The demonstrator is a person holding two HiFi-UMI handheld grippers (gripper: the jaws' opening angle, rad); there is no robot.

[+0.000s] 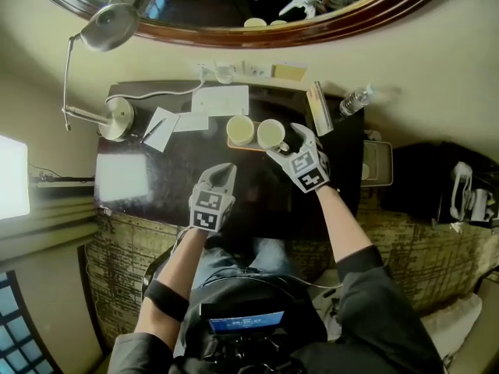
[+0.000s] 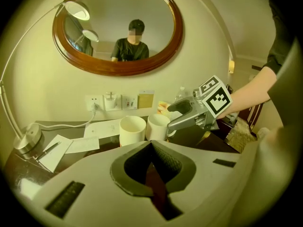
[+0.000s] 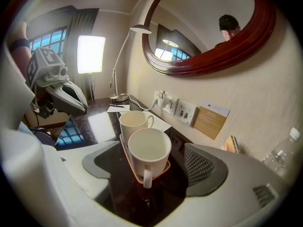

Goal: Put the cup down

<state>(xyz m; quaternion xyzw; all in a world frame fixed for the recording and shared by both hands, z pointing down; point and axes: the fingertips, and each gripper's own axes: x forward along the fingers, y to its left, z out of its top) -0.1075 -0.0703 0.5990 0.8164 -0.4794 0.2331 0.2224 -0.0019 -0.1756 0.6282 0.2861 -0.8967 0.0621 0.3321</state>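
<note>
Two white cups stand side by side on a small orange tray point(image 1: 233, 144) on the dark desk. My right gripper point(image 1: 287, 140) is open just behind the right-hand cup point(image 1: 270, 133). In the right gripper view that cup point(image 3: 149, 148) stands upright on the tray point(image 3: 164, 170) with its handle toward me. The wide jaws of the right gripper point(image 3: 151, 173) lie to either side and touch nothing. The other cup point(image 3: 132, 122) is right behind it. My left gripper point(image 1: 221, 176) is shut and empty over the desk, nearer me; it also shows in its own view point(image 2: 151, 143).
A desk lamp point(image 1: 117, 119) stands at the desk's left, with papers point(image 1: 220, 100) and a pen beside it. A water bottle point(image 1: 355, 100) lies at the right rear corner. Wall sockets point(image 3: 187, 111) and a round mirror point(image 2: 118, 32) are behind the desk.
</note>
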